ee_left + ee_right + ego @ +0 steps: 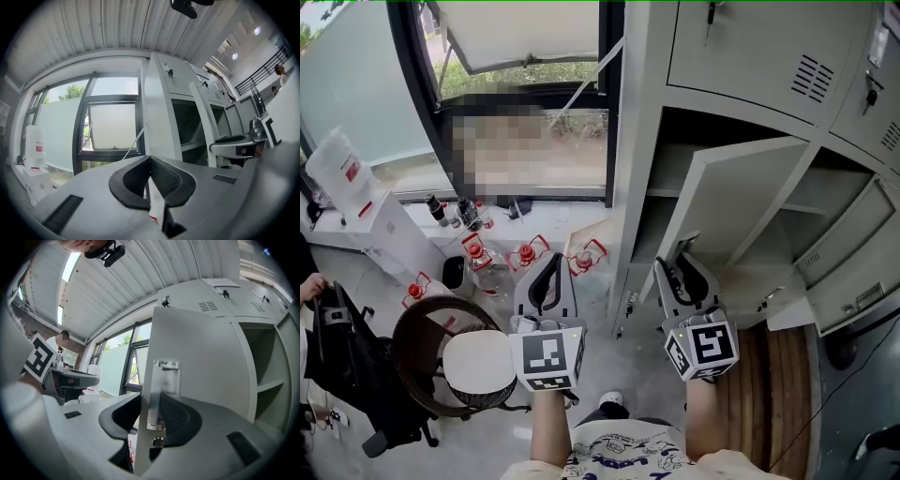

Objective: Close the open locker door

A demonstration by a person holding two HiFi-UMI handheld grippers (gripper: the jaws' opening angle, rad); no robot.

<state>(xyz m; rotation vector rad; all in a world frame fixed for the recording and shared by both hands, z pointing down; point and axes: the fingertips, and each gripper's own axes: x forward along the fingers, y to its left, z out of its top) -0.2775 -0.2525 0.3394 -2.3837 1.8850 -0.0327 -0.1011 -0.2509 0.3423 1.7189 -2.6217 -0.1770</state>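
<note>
The grey locker bank (750, 56) fills the right of the head view. One of its doors (741, 197) stands swung out toward me. My right gripper (682, 251) reaches up to the door's free edge. In the right gripper view the door (201, 357) runs edge-on between the jaws, its metal latch bracket (164, 380) lying against the right pad. My right gripper (150, 399) is shut on that edge. My left gripper (549, 267) hangs left of the lockers, away from the door, shut and holding nothing. In its own view the left gripper (150, 159) shows its tips meeting.
Another door (853, 272) stands open at the lower right of the lockers. Bottles with red caps (525, 253) lie on the floor under the window (525, 94). A round brown bin (417, 328) with a white lid (478, 366) is below my left gripper, a black chair (347, 366) further left.
</note>
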